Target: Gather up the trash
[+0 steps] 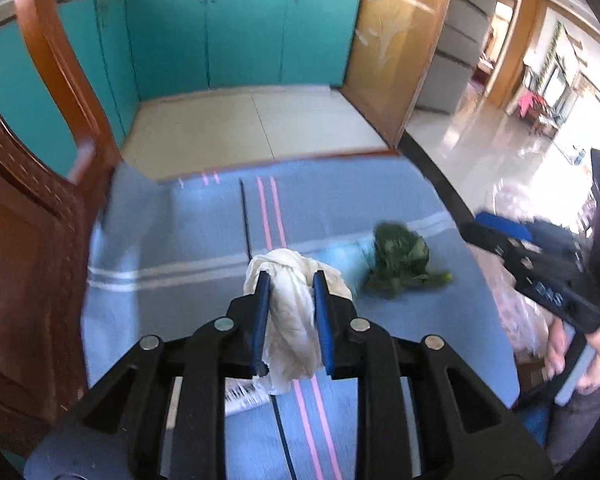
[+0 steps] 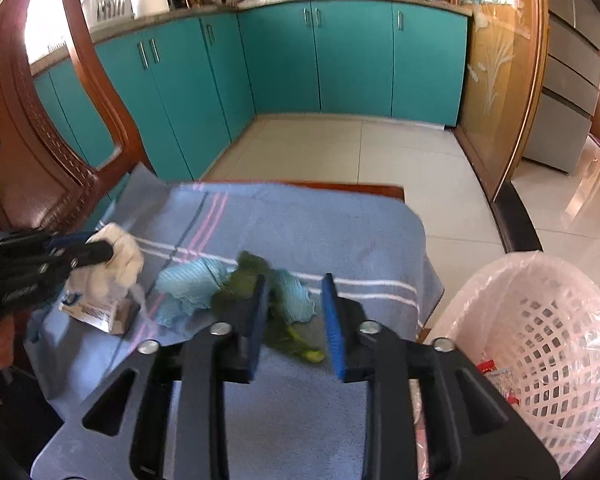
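Observation:
My left gripper (image 1: 288,280) is shut on a crumpled white tissue (image 1: 292,320) and holds it above the blue striped cloth (image 1: 180,240); it also shows in the right wrist view (image 2: 108,252) with the tissue (image 2: 120,256). My right gripper (image 2: 296,284) is open and empty, its jaws either side of green vegetable scraps (image 2: 244,280) and crumpled light blue paper (image 2: 188,284). The scraps (image 1: 400,256) show in the left wrist view too. A pink-lined white mesh bin (image 2: 540,320) stands at the table's right.
A small printed carton (image 2: 96,312) lies on the cloth under the tissue. A wooden chair (image 2: 40,140) stands at the left. Teal cabinets (image 2: 320,60) and tiled floor (image 2: 340,148) lie beyond the table edge. A glass door (image 2: 496,80) is at the right.

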`<move>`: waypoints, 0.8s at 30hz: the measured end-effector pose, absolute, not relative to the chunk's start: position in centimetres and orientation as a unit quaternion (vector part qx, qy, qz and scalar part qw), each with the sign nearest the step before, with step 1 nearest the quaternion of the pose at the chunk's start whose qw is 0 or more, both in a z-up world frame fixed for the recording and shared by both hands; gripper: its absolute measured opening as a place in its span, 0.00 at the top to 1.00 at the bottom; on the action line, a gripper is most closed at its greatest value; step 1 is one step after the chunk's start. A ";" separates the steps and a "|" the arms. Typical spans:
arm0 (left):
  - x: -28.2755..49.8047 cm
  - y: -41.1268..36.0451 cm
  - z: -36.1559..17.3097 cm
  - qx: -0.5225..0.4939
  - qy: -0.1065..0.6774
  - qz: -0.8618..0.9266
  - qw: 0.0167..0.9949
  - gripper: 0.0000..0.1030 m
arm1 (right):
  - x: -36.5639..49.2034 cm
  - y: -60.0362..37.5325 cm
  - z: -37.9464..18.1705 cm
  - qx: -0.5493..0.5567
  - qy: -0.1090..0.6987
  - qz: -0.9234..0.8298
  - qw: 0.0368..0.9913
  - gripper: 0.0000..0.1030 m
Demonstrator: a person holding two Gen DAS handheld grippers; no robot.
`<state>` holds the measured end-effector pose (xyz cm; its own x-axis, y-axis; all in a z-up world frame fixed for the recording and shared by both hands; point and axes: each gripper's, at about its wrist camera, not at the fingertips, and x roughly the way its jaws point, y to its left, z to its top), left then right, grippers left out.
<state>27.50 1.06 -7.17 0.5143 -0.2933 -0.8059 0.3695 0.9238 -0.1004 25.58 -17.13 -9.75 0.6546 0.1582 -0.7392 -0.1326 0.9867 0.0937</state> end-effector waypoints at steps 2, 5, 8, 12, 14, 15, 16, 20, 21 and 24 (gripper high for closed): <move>27.0 0.3 -8.1 0.056 0.466 -0.198 0.861 0.74 | 26.2 -16.4 -10.8 0.002 0.424 0.086 0.902 0.48; 26.4 -0.8 -9.1 0.078 0.477 -0.204 0.851 0.65 | 26.9 -14.5 -12.3 -0.025 0.443 0.098 0.891 0.36; 26.2 -1.0 -9.5 0.092 0.478 -0.201 0.850 0.46 | 27.6 -12.9 -14.1 -0.055 0.464 0.103 0.878 0.34; 26.5 -0.8 -10.3 0.098 0.485 -0.195 0.847 0.36 | 28.2 -12.3 -15.7 -0.072 0.480 0.098 0.869 0.34; 26.8 -0.8 -10.5 0.100 0.488 -0.193 0.845 0.34 | 28.4 -12.3 -16.1 -0.068 0.484 0.100 0.867 0.46; 26.8 -0.9 -10.7 0.101 0.489 -0.194 0.845 0.34 | 28.6 -12.3 -16.2 -0.059 0.488 0.109 0.864 0.53; 26.8 -1.0 -10.7 0.102 0.489 -0.194 0.844 0.34 | 28.6 -12.4 -16.1 -0.057 0.490 0.110 0.863 0.57; 26.6 -1.5 -10.9 0.110 0.488 -0.193 0.844 0.34 | 28.1 -12.5 -15.5 -0.053 0.483 0.110 0.867 0.76; 26.5 -1.6 -11.1 0.113 0.488 -0.192 0.844 0.34 | 28.0 -12.8 -15.1 -0.041 0.484 0.114 0.867 0.77; 26.5 -2.1 -11.5 0.123 0.490 -0.189 0.842 0.34 | 27.3 -13.4 -13.8 -0.031 0.475 0.116 0.872 0.83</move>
